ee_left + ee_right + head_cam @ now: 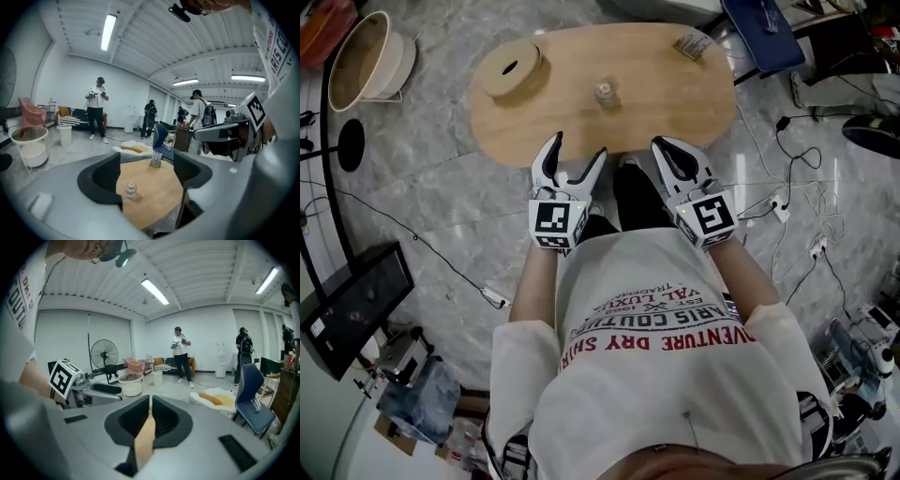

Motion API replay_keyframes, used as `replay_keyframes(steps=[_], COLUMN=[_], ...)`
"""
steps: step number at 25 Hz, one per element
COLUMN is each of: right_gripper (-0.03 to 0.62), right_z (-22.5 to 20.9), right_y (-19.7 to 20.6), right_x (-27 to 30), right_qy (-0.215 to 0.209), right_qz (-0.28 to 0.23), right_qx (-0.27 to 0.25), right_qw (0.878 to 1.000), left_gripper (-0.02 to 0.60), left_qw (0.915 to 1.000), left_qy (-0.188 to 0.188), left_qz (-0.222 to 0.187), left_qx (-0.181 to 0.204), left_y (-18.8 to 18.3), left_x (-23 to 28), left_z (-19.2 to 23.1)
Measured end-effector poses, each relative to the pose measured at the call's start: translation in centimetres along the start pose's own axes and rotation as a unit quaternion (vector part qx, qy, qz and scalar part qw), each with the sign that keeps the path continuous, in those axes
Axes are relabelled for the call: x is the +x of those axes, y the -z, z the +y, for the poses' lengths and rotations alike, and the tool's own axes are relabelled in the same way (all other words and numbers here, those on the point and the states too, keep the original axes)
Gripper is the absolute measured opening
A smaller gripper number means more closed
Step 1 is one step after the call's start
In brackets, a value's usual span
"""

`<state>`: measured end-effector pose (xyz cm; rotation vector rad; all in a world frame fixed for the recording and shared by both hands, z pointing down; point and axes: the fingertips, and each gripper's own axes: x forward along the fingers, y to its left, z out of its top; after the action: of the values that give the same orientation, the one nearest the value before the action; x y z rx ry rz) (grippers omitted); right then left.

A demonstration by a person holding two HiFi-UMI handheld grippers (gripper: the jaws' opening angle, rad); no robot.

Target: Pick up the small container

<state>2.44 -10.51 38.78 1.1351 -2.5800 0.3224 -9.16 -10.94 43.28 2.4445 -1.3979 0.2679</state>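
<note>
Pale small container (130, 190) framed by spread left hand-held gripper (147, 164); right hand-held gripper (150, 401) is pressed together.

Oval wooden table (661, 103) bears a holed disc (528, 77)

a pale wooden oval table (661, 112) stands on a grey marbled floor (422, 202). three things lie on its top, well apart from one another. a thick round wooden disc (512, 69) with a dark hole in its centre sits at the far left end. the small container (604, 93), clear and capped, stands upright near the middle. a small card holder (692, 44) rests at the far right edge. the near half of the tabletop is bare wood.
</note>
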Motion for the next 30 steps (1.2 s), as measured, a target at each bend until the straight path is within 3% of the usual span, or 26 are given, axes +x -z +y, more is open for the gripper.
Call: replay_keyframes(steps=[2,5,9,13,20,23,26,30], right_gripper=[0.008,0.008,0.008,0.008,0.008,0.008,0.008,0.008], right_z=[-1.9,-4.8,-7.4,-9.6,-12.0,-12.4,-13.0,-14.2], right_y=[0.4,1.5,4.5,8.5,14.7,17.3,19.6,22.0], right_x=[2.1,5.9,9.6,12.5,17.2,18.5,19.2,20.6], right_qy=[-0.022,-0.038,-0.055,-0.064,-0.061,-0.057,-0.052,-0.04], right_qz=[0.005,0.01,0.031,0.054,0.067,0.075,0.084,0.094], right_qx=[-0.012,-0.016,-0.019,-0.01,0.028,0.04,0.05,0.049], right_qw=[1.0,0.999,0.998,0.996,0.996,0.995,0.994,0.994], left_gripper=[0.36,0.36,0.36,0.36,0.36,0.36,0.362,0.413], left_qw=[0.9995,0.999,0.9973,0.9933,0.989,0.9886,0.9896,0.9898], left_qy=[-0.022,-0.036,-0.048,-0.064,-0.06,-0.067,-0.076,-0.093], left_qz=[-0.001,0.009,0.054,0.092,0.13,0.129,0.121,0.108], left_qx=[-0.023,-0.027,-0.016,-0.028,-0.039,-0.039,-0.016,0.008], left_y=[1.0,3.5,8.8,14.0,21.9,24.5,25.9,27.0], left_x=[2.3,5.9,9.4,12.5,18.0,20.3,22.4,25.1], left_z=[0.8,2.2,3.2,4.3,6.7,7.0,7.2,8.6])
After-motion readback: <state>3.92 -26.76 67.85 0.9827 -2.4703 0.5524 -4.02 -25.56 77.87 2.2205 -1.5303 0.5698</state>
